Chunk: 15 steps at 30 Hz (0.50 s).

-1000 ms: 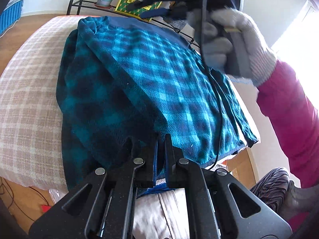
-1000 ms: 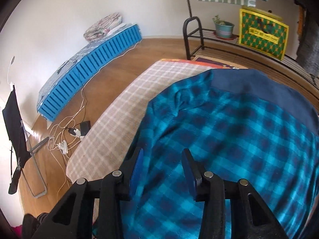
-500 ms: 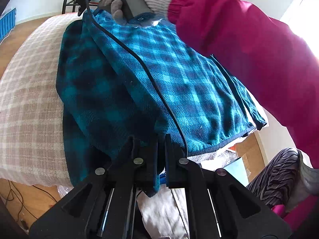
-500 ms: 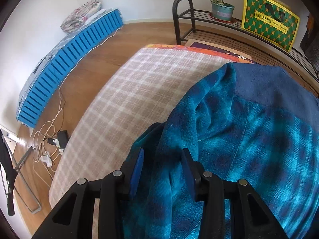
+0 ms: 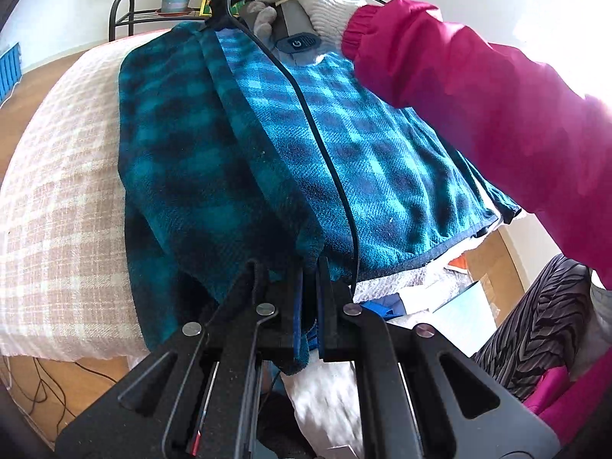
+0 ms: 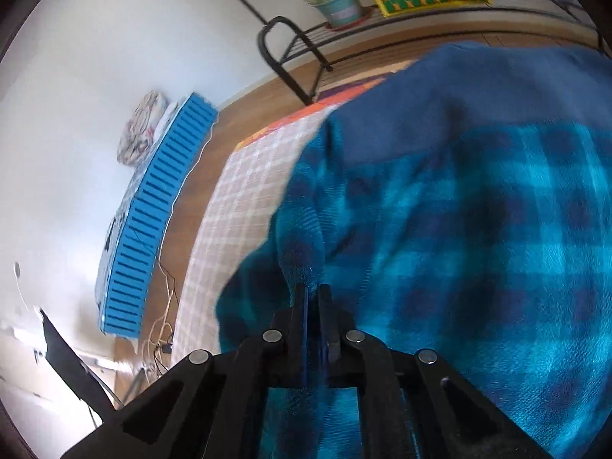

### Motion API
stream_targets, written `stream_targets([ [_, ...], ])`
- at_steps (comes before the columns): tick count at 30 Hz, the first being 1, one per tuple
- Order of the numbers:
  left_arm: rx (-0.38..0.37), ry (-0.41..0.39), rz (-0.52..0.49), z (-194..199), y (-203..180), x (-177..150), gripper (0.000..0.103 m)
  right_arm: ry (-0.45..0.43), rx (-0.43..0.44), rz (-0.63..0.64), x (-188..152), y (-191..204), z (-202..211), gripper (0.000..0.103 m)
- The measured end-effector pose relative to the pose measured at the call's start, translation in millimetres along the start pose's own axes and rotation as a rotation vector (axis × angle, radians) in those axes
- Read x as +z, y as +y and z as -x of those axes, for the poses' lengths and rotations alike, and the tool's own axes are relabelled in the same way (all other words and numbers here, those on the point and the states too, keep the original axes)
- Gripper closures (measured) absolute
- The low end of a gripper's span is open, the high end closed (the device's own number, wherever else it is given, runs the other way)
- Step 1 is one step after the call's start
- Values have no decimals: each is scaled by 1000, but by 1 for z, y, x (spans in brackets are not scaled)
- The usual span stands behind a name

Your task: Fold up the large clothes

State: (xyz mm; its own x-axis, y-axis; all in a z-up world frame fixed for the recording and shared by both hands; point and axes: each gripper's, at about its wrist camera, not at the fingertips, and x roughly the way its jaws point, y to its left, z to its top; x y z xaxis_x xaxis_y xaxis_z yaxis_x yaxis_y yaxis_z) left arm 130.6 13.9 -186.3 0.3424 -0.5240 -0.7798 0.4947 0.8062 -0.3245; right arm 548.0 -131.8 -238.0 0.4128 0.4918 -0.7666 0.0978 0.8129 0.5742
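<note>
The left gripper [image 5: 309, 267] is pressed together on the near hem of the teal plaid fleece garment [image 5: 214, 160], a pinch of cloth hanging down between its fingers and past them over the near edge of the bed [image 5: 53, 176]. From there the garment runs away up the checked beige bedcover, its darker folded-over side on the left and the lighter plaid panel on the right, whose bound lower edge overhangs the bed's right side above loose papers and cardboard [image 5: 451, 298] on the floor. To the left of the garment the bedcover lies bare out to its rounded edge, with wooden floor [image 6: 199, 145] beyond. The right gripper [image 6: 313, 290] has just been closing and now pinches a raised ridge of the same fleece at the garment's far left edge, near the plain navy band [image 6: 459, 99]. In the left wrist view the gloved right hand [image 5: 306, 4] wraps the gripper's handle at the far end, its magenta sleeve [image 5: 478, 114] reaching diagonally across over the right panel, a black cable [image 5: 325, 145] trailing along the cloth. Beyond stand a black metal rack [image 6: 294, 61] with a potted plant [image 6: 338, 5], and a blue slatted panel [image 6: 153, 214] lies along the wall.
</note>
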Motion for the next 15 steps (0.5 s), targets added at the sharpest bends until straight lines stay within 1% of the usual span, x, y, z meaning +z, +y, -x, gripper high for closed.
stream_targets([
  [2,7,8,-14,-1,-1,-1,100,53,-64,-34,-6,-18,-14,100],
  [3,13,10,-20,-2,-2,-2,100,56,-79,-28,-9,-20,-17,101],
  [5,22,5,-22,0,-2,-2,100,42,-76,-28,-9,-17,-11,91],
  [6,21,3,-10,2,-2,-2,96,35,-83,-19,-9,-13,-6,79],
  [7,5,2,10,5,1,-1,85,21,-92,-2,-10,-9,1,76],
  [9,-43,-16,52,16,6,-3,74,2,-89,34,-13,-2,20,76],
  [11,-62,-53,81,34,14,-7,74,-6,-66,65,-21,3,45,75],
  [12,-64,-69,99,42,19,-9,74,-10,-55,80,-28,4,58,72],
  [13,-60,-85,131,50,27,-11,74,-16,-42,93,-37,4,72,70],
  [15,-42,-97,228,60,52,-14,74,-11,-6,108,-60,3,98,69],
])
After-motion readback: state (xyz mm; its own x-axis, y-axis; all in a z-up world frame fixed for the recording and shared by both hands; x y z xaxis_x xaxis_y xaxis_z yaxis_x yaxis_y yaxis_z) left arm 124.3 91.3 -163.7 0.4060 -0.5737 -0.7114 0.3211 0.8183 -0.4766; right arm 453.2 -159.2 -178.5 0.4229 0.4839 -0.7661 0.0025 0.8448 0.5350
